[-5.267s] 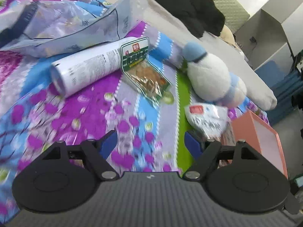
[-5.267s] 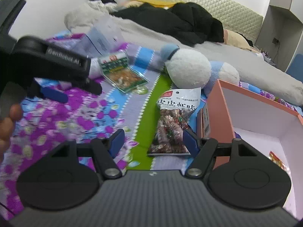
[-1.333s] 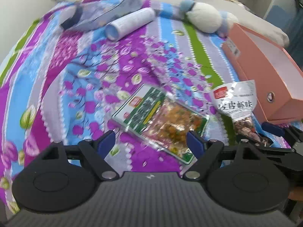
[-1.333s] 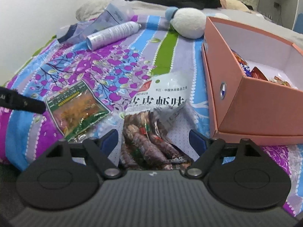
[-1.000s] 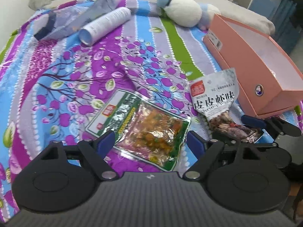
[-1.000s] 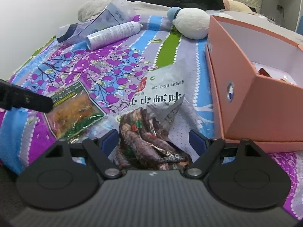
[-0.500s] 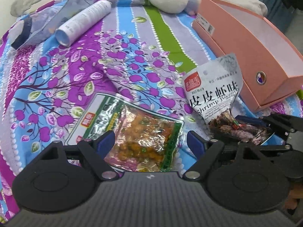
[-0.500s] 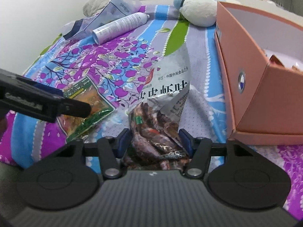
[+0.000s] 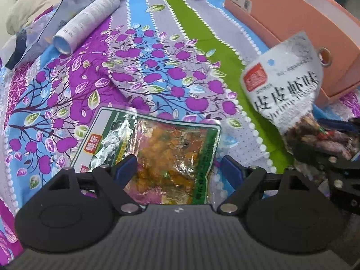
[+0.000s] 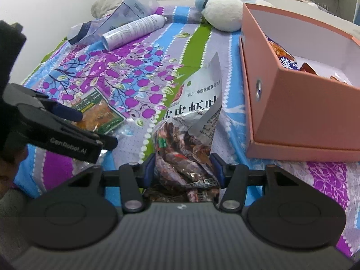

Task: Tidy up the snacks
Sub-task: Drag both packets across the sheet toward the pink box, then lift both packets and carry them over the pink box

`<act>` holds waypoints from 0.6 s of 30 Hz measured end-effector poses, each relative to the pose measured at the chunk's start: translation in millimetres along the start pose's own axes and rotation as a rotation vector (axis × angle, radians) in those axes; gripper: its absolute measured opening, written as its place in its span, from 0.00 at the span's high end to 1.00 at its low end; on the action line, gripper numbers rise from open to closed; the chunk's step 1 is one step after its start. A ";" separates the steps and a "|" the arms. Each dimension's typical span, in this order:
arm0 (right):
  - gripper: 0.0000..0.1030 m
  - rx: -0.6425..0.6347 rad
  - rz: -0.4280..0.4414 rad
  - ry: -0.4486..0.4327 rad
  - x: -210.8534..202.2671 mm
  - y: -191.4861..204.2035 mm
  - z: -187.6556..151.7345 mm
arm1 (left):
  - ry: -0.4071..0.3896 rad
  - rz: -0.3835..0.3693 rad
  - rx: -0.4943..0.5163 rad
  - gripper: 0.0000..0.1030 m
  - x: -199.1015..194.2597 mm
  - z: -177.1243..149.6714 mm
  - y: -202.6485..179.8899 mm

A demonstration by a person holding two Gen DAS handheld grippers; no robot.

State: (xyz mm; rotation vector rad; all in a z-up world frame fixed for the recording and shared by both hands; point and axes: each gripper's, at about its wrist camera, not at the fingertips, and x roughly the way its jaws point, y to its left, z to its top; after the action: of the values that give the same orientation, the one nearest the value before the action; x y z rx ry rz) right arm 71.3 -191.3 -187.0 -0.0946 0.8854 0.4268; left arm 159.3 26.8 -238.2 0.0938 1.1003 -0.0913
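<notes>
Bed (image 9: 157, 72) with purple floral, striped sheet; white wall upper left. Left tongs (image 9: 177, 168) "GenRobot.AI", apart over green snack packet (image 9: 157, 155), centre-bottom. Right tongs (image 10: 183, 168) clamped on white shrimp snack bag (image 10: 191, 121), "Shrimp" partly readable. Orange box (image 10: 303, 112) right, spray can (image 10: 135, 31) upper left.

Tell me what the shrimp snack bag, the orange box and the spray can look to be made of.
Shrimp snack bag: thin glossy plastic film, crinkled, clear lower half showing the contents.
Orange box: likely matte paperboard, with flat walls, crisp folded edges and a metal-looking eyelet.
Spray can: probably metal, a smooth rigid cylinder with a printed white finish.
</notes>
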 end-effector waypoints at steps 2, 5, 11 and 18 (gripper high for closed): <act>0.47 0.000 -0.002 -0.003 -2.2 -0.2 -1.6 | 0.001 0.003 -0.017 0.23 -0.6 1.0 2.2; 0.47 0.000 -0.007 -0.007 -5.8 -1.5 -2.4 | -0.004 0.008 -0.024 0.30 -3.3 1.3 3.0; 0.47 0.001 -0.008 -0.027 -16.6 -1.6 -1.6 | -0.033 0.025 -0.010 0.49 -15.5 2.1 -5.5; 0.47 0.001 -0.006 -0.057 -31.1 0.6 1.6 | -0.054 0.008 -0.087 0.60 -31.5 1.8 2.5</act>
State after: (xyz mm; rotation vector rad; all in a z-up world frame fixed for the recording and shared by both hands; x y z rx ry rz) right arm 55.0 -200.4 -162.1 -0.0834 0.8294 0.4213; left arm 147.0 30.0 -209.3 0.0173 1.0484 -0.0385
